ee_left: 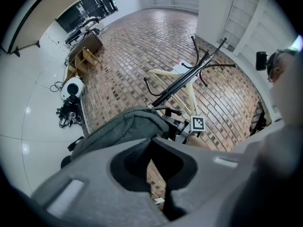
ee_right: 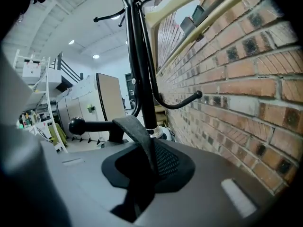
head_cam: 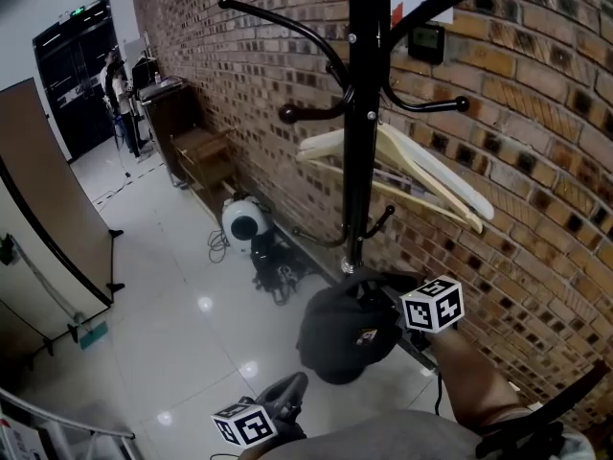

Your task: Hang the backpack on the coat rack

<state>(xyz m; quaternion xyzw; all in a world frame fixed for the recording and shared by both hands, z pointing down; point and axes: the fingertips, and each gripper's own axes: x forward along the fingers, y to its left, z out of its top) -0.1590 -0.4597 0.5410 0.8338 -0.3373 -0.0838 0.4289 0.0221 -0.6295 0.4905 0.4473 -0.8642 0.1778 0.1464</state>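
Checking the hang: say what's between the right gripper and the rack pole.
The backpack strap, held in the right gripper, rises across a ball-tipped hook before the pole; the right gripper view shows it.

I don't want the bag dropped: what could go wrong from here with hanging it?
The strap is pinched in the right gripper beside the ball-tipped hook. I can't tell whether it loops over that hook, so letting go now might drop the backpack. The wooden hangers higher on the rack could snag anything lifted past them.
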